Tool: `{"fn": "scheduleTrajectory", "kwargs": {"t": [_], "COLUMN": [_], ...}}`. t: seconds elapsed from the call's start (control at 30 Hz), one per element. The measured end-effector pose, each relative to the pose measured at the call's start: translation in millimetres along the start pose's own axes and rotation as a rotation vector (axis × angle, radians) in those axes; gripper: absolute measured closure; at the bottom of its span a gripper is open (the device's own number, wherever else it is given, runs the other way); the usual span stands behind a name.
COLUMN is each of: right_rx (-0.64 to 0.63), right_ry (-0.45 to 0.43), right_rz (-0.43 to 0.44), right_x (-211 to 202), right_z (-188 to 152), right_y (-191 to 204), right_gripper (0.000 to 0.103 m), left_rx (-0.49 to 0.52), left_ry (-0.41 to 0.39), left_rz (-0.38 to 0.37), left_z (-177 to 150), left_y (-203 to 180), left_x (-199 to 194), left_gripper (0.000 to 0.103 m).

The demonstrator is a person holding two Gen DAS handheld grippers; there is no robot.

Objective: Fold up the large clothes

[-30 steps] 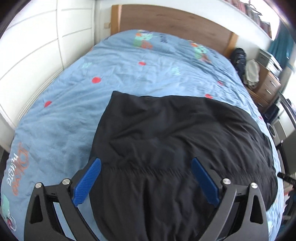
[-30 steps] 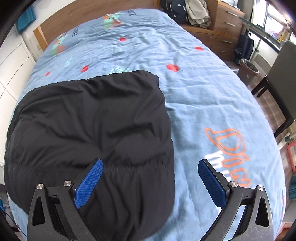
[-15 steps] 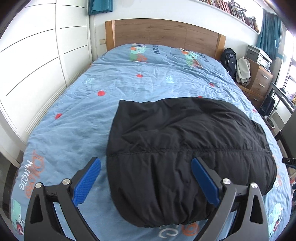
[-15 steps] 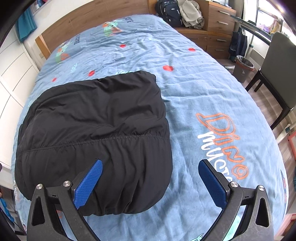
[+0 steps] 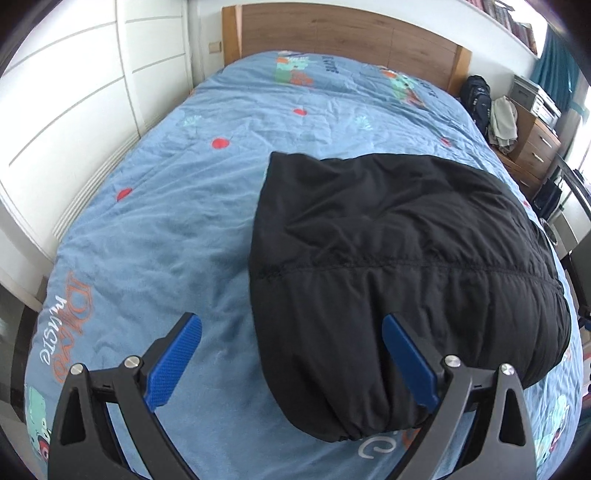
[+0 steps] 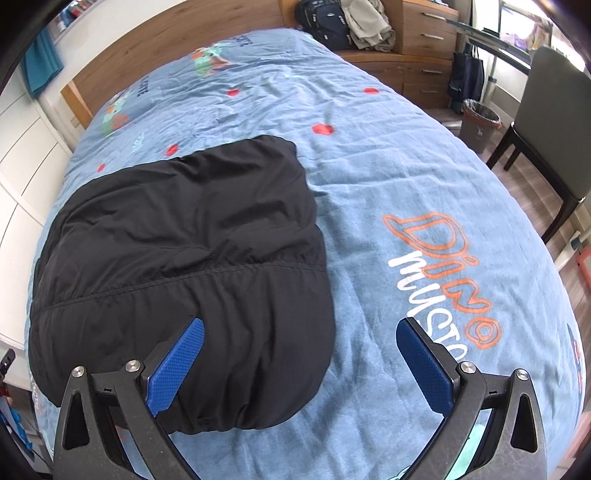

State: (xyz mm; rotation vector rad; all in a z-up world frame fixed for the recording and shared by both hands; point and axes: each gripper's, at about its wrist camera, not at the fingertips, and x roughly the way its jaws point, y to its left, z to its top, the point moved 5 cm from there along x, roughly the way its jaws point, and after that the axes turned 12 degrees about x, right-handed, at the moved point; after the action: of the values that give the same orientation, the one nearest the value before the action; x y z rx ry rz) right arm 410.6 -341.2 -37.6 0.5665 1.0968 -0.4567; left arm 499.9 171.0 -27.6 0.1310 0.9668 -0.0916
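A black padded jacket lies folded into a rounded bundle on the blue printed duvet. It also shows in the right wrist view. My left gripper is open and empty, held above the bundle's near left edge. My right gripper is open and empty, held above the bundle's near right edge. Neither gripper touches the jacket.
A wooden headboard stands at the far end. White wardrobe doors run along the left. A chest of drawers with a backpack and clothes, a bin and a chair stand to the right.
Both grippers have pulled back and up from the jacket, then the left dipped closer again. The jacket has stayed folded in place. Both stayed open.
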Motion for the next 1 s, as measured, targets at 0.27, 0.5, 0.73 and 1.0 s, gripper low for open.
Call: {"fn": "scheduleTrajectory", "kwargs": {"t": [0.27,0.5,0.73,1.0], "right_rx": [0.072,0.154,0.204,0.272], "right_ry": [0.037,0.100,0.133,0.214], "right_rz": [0.043,0.110,0.169,0.295], "right_x": [21.6,50.0,66.9,82.3], "right_z": [16.8,26.1,29.6,28.5], "right_y": [-19.4,-25.1,-24.1,-25.6], "right_gripper": [0.001,0.001,0.001,0.001], "left_rx": [-0.136,-0.261,-0.343,-0.424], "left_ry": [0.091,0.133,0.142,0.111], "left_rz": [-0.068,-0.137,-0.185,-0.313], "left_z": [-11.0,-13.5,-16.1,-18.7], "left_y": [49.7,81.5,94.6,95.6], "left_x": [46.3,72.1,83.8,94.2], "left_gripper": [0.004,0.004,0.004,0.004]}}
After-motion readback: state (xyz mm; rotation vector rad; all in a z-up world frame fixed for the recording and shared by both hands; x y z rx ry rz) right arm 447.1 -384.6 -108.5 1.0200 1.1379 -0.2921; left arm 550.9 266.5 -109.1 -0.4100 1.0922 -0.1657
